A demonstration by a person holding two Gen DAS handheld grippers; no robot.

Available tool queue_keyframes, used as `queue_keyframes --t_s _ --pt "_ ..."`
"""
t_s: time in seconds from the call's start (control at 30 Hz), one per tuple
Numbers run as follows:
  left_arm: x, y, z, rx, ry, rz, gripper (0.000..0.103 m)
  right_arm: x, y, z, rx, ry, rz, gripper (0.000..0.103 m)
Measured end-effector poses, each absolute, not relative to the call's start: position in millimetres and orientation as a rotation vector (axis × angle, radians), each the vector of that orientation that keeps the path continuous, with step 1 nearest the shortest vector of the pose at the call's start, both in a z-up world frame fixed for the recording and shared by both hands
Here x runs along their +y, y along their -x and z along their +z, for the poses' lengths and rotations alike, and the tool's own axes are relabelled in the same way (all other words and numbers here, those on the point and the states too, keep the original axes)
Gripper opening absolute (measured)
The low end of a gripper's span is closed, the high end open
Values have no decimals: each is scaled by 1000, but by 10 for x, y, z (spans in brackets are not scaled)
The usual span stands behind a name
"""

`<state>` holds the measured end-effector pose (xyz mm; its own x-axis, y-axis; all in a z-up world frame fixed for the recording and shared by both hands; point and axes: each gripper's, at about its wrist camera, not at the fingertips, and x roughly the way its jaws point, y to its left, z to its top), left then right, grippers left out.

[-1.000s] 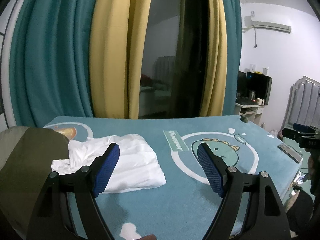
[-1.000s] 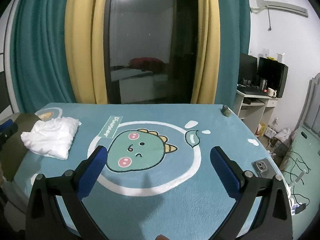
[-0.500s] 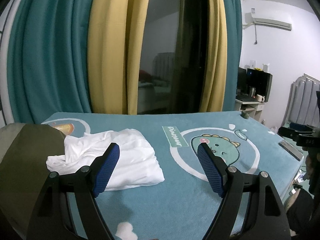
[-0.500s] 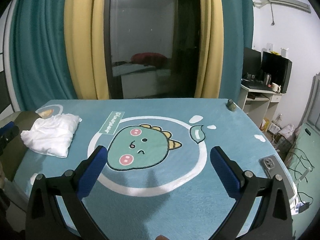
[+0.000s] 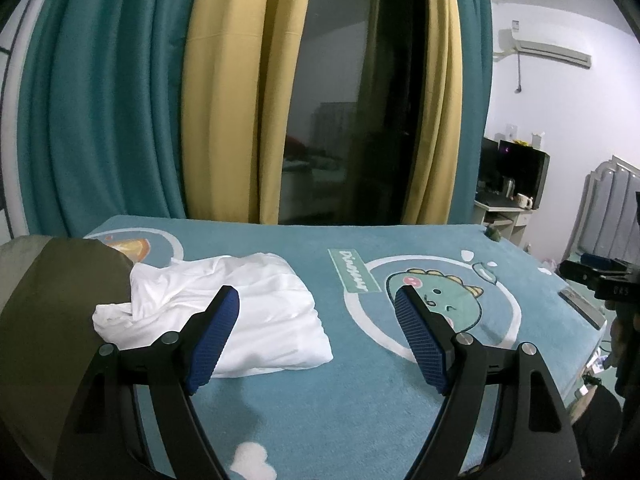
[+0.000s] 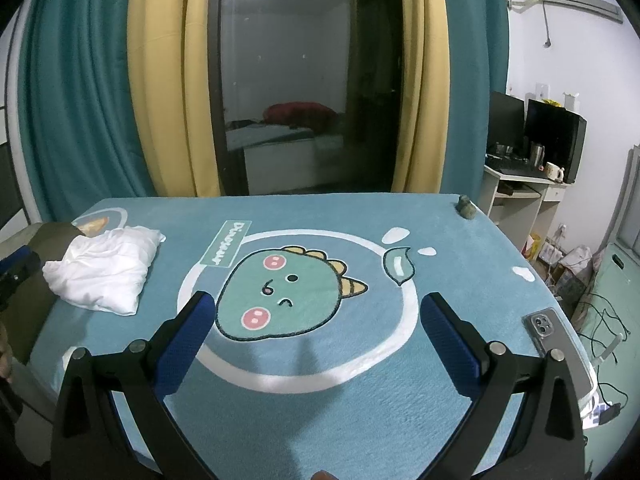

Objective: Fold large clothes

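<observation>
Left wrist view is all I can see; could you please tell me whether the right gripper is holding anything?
Observer: No, the right gripper is open, with only the blanket showing between its fingers.
Operator: Thank you. Is anything lying near it?
Observer: A phone lies face down, lenses up, at the blanket's right edge.
Operator: And how far off is the white garment?
Observer: The white garment sits bunched at the far left, well apart from the right gripper.

Both wrist views look forward low over the dinosaur mat (image 5: 400,380) toward the curtains (image 6: 88,100).
</observation>
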<state>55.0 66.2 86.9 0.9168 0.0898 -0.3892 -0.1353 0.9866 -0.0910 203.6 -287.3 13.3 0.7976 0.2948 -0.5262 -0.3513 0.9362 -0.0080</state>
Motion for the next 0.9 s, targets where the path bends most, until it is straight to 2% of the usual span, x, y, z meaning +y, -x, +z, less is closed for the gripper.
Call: queue_keyframes --t_s 0.9 --pt "685 -548 875 397 131 111 83 -2847 -2007 93 555 90 342 101"
